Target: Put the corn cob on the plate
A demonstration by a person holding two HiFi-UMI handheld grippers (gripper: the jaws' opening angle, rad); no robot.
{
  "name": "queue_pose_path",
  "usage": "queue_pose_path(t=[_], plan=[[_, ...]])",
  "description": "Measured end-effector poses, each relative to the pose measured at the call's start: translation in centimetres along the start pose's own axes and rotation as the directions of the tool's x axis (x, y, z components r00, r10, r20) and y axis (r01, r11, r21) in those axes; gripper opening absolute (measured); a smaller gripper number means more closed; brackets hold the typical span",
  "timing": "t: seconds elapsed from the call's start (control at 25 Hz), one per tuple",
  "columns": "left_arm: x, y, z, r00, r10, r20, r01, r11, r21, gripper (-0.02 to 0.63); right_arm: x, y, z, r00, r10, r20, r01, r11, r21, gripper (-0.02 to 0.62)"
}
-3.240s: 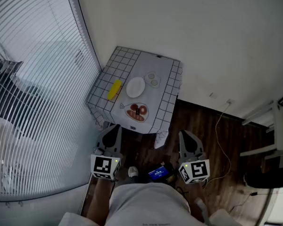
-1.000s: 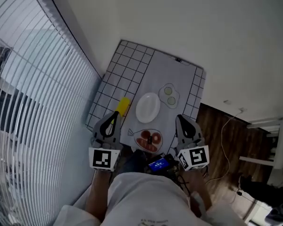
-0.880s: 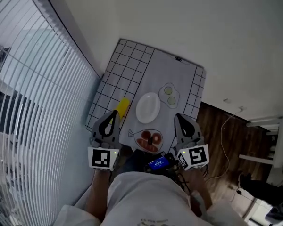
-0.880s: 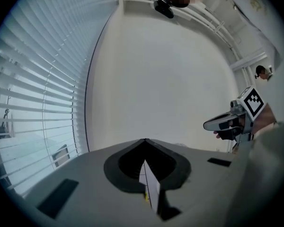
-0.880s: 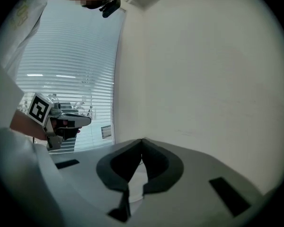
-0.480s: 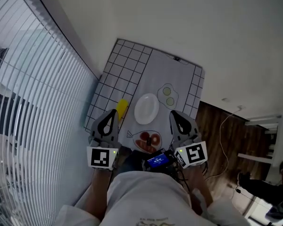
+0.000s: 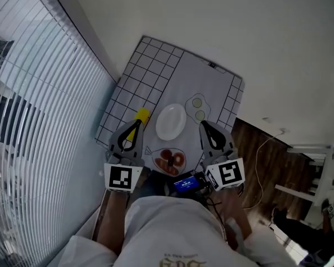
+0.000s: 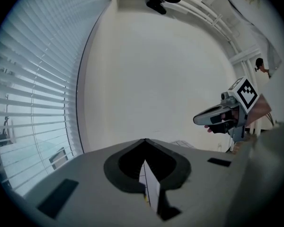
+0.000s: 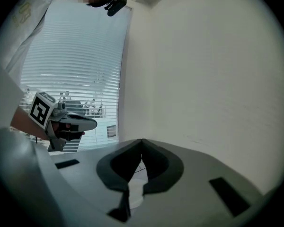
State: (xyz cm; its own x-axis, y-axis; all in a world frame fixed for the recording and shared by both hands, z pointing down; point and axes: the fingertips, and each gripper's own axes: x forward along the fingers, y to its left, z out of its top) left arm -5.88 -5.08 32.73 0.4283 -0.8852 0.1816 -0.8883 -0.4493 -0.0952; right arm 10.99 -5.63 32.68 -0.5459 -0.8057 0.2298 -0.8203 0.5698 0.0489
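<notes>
The yellow corn cob (image 7: 140, 116) lies on the grid-patterned tablecloth (image 7: 156, 65), just left of the empty white plate (image 7: 171, 122). My left gripper (image 7: 137, 125) hovers over the table's near left edge, its shut tips right beside the cob's near end. My right gripper (image 7: 204, 125) is shut too, to the right of the plate. In the left gripper view the jaws (image 8: 145, 141) meet at a point, with a yellow sliver in the gap below. The right gripper view shows shut jaws (image 9: 142, 141) and the white plate (image 9: 135, 193) under them.
A fish-shaped dish with red food (image 7: 168, 160) sits at the table's near edge between the grippers. A small dish with two green pieces (image 7: 197, 107) lies beyond the plate. Window blinds (image 7: 33, 93) run along the left, and wooden floor (image 7: 256, 149) with a cable lies at the right.
The table, far off three seconds ago, now lies right under the grippers. In the last second the right gripper edged left toward the plate. Both stay shut.
</notes>
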Motion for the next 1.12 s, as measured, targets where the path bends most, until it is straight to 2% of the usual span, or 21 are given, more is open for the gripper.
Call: queue_pose_path(t=[0.08,0.2,0.28,0.52,0.76,0.88,1.12], plan=[[0.2,-0.4,-0.2,1.000,0.001,-0.023,0.000,0.999,0.036,0.007,0.2,0.0,-0.1,1.000,0.024,-0.005,-0.024,1.000,-0.009,0.006],[0.2,-1.8,-1.1,0.998,-0.005,-0.069,0.015,0.990,0.142,0.006,0.6,0.3,-0.7,0.997,0.070,-0.021,-0.070,0.997,-0.025,0.006],[0.1,-2.4,-1.5,0.997,-0.004,-0.078,0.016,0.988,0.156,0.006,1.1,0.6,-1.3,0.995,0.097,-0.032,-0.098,0.995,-0.034,0.006],[-1.2,-1.3,-4.0,0.992,0.069,-0.110,-0.057,0.993,0.106,0.007,3.5,2.2,-3.0,0.979,0.181,-0.093,-0.192,0.973,-0.128,0.006],[-3.2,1.6,-8.5,0.960,0.176,-0.218,-0.174,0.984,0.030,0.008,6.4,4.2,-4.6,0.955,0.254,-0.153,-0.284,0.932,-0.225,0.008],[-3.5,2.2,-10.5,0.946,0.183,-0.267,-0.185,0.983,0.019,0.008,8.0,5.2,-5.8,0.932,0.305,-0.194,-0.349,0.900,-0.260,0.008],[-3.1,2.1,-14.0,0.928,0.163,-0.334,-0.176,0.984,-0.009,0.008,10.6,7.0,-8.8,0.869,0.397,-0.297,-0.480,0.824,-0.301,0.008]])
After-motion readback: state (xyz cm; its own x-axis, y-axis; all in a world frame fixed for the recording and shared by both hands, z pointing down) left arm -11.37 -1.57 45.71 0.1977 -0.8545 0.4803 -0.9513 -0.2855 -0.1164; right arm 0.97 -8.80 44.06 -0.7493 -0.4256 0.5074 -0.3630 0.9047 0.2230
